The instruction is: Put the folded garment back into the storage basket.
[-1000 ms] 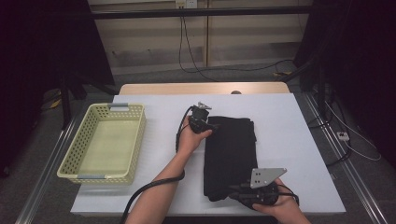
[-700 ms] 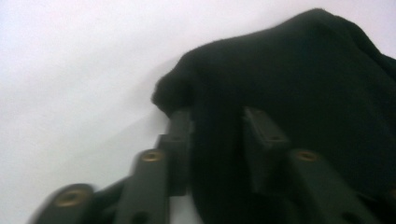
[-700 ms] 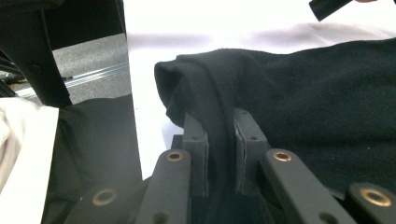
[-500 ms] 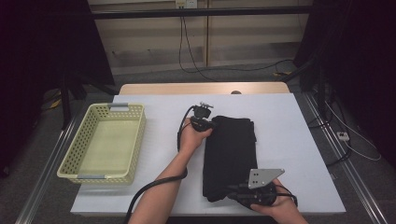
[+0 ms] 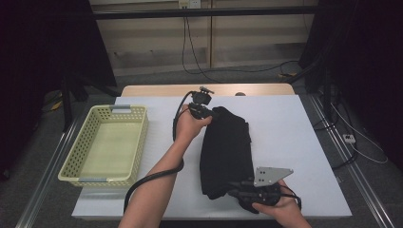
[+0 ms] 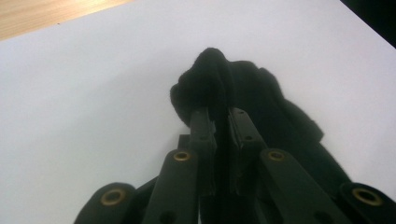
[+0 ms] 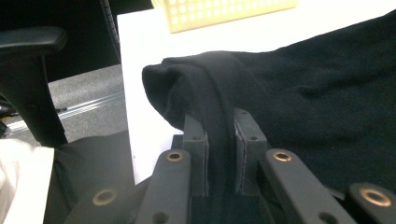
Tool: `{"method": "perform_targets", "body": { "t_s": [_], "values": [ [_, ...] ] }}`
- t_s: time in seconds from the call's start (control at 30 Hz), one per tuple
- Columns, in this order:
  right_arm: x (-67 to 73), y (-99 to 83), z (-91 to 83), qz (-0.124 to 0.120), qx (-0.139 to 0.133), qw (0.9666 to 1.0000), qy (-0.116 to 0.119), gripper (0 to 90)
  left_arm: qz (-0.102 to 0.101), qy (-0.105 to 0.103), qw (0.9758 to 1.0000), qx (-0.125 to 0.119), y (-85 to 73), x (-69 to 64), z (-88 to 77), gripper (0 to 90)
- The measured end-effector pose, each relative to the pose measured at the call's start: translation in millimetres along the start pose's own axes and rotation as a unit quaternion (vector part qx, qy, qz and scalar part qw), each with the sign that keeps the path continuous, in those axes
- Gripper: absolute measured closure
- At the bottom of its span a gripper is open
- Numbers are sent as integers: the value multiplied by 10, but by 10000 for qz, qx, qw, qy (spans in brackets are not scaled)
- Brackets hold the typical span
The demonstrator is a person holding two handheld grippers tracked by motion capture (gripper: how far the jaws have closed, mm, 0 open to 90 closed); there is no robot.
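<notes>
The left gripper (image 5: 207,112) has just been closing, and now it pinches the far end of the black cloth (image 5: 225,152), a bunch of it squeezed between its jaws; the right gripper (image 5: 242,187) pinches a fold at the near end; the cloth stretches between the two grippers over the white surface (image 5: 294,137); a yellow basket (image 5: 78,166) sits well off to the left gripper's left.

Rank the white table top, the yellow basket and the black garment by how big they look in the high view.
1. White table top, clearly largest.
2. Black garment and yellow basket: they cover much the same area, so I won't rank one above the other.
</notes>
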State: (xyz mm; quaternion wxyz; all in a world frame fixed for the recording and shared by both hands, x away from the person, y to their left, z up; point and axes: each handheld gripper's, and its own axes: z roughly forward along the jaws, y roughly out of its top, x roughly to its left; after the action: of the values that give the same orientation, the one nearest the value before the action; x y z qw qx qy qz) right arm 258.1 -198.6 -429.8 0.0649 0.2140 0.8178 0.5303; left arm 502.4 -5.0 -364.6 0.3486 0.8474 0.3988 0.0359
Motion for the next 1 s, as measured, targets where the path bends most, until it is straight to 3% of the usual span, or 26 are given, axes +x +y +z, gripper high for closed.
{"method": "perform_targets", "body": {
  "t_s": [0.27, 0.57, 0.77, 1.0],
  "values": [
    [28, 123, 79, -52, -175, 9998, 19, 786, 19, 35, 9999, 100, 76, 30, -177, 823],
    [37, 275, 162, 145, -485, 9986, 172, 786, 63, 262, 9994, 209, 162, 81, -418, 825],
    [74, 403, 236, 81, -565, 9982, 190, 786, 102, 355, 9990, 256, 212, 124, -573, 827],
    [112, 515, 331, 38, -690, 9973, 258, 786, 5, 437, 9986, 291, 250, 192, -714, 829]
  ]
}}
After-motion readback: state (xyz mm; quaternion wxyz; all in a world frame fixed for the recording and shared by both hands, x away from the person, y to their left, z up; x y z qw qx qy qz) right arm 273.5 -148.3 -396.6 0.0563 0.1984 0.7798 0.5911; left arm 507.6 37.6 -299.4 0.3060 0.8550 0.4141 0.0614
